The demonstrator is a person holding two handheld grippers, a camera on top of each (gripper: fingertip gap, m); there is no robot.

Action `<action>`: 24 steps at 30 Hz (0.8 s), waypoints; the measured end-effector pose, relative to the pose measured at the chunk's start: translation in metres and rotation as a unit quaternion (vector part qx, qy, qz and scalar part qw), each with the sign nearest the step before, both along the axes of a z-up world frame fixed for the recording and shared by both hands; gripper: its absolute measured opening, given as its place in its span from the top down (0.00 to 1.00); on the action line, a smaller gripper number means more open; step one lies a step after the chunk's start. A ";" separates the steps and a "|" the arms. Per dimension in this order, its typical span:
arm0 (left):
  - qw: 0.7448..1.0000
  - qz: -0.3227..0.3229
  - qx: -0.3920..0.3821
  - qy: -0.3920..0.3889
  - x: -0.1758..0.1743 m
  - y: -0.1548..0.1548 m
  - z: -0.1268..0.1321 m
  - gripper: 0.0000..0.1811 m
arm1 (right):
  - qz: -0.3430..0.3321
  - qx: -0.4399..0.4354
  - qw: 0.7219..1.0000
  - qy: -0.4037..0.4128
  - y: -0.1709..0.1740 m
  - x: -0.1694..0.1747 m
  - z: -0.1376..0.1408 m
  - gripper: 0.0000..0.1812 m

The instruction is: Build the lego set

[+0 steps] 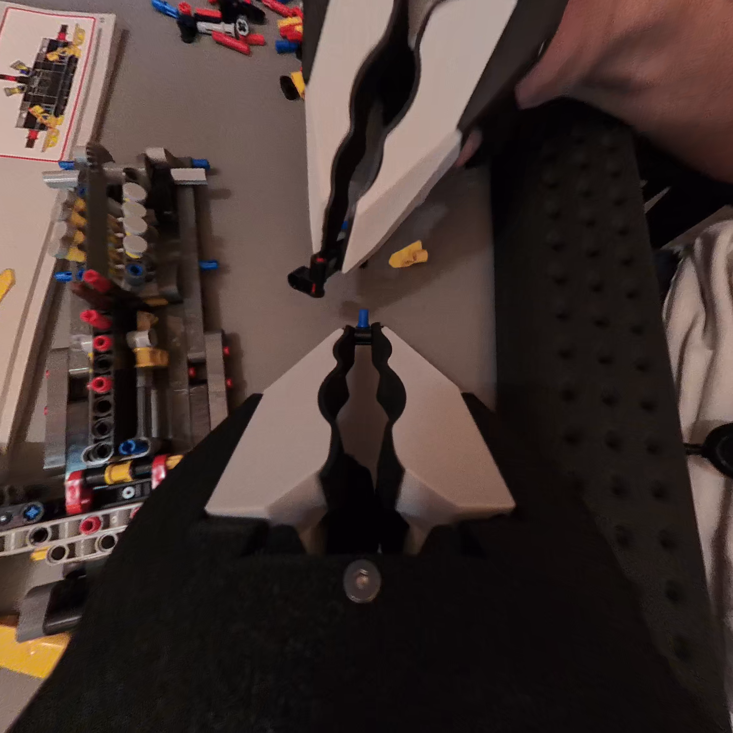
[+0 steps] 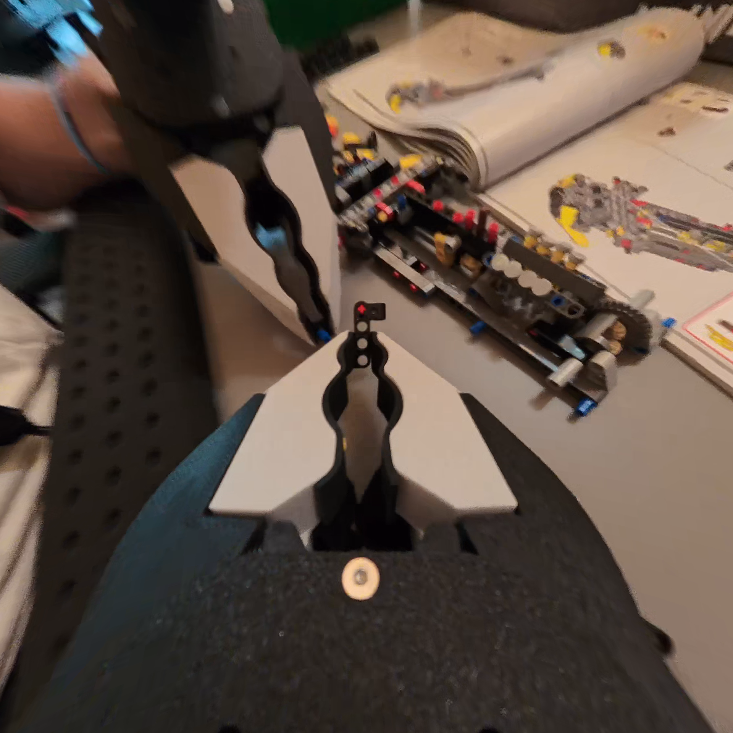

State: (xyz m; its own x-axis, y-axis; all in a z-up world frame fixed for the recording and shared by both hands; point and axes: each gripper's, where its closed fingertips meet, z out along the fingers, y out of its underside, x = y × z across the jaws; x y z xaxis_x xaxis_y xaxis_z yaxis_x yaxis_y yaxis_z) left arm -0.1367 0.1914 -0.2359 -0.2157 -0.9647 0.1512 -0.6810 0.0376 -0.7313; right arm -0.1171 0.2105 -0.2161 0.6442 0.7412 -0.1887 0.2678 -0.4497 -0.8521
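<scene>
Overhead, the left gripper (image 1: pixel 361 331) pinches a small blue pin (image 1: pixel 362 318) at the very tips of its 2 black-lined fingers, the pin's blue end poking out past them above a grey tabletop (image 1: pixel 246 119). Facing it from the far side, the right gripper (image 1: pixel 323 266) is clamped on a black lego beam (image 1: pixel 307 279) with a red piece fitted in its end; the beam's tip hangs close to the blue pin but apart from it. A hand (image 1: pixel 642 67) wraps the right gripper's handle at the upper right of the left wrist view.

From the right wrist view, the same black lego beam (image 2: pixel 364 333) stands up between the right gripper's (image 2: pixel 363 349) closed fingers, showing 3 pale round holes and a red cross-shaped insert at its bent top. The left gripper (image 2: pixel 323 333) slants in from the upper left, blurred, with the blue pin (image 2: pixel 324 335) just visible at its tips, near the beam.

Beside them on the table lies the partly built lego model (image 1: pixel 131 317), a long grey and black frame studded with red, blue and yellow parts, resting against an open instruction booklet (image 1: pixel 43 79). Loose red, blue and black pieces (image 1: pixel 234 23) are scattered beyond it, and 1 yellow piece (image 1: pixel 408 254) lies alone near the right gripper.
</scene>
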 end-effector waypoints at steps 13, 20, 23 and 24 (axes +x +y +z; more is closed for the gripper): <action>0.978 -0.001 -0.176 -0.110 0.010 -0.017 0.058 0.96 | 0.059 -0.105 0.944 0.307 -0.019 -0.007 0.058 0.97; 0.972 -0.003 -0.208 -0.113 0.009 -0.016 0.062 0.96 | 0.071 -0.114 0.945 0.298 -0.022 -0.015 0.054 0.97; 0.975 -0.006 -0.198 -0.103 0.007 -0.016 0.059 0.96 | 0.076 -0.112 0.948 0.288 -0.024 -0.017 0.052 0.97; 0.976 -0.007 -0.194 -0.098 0.007 -0.016 0.057 0.96 | 0.076 -0.111 0.950 0.282 -0.024 -0.017 0.050 0.97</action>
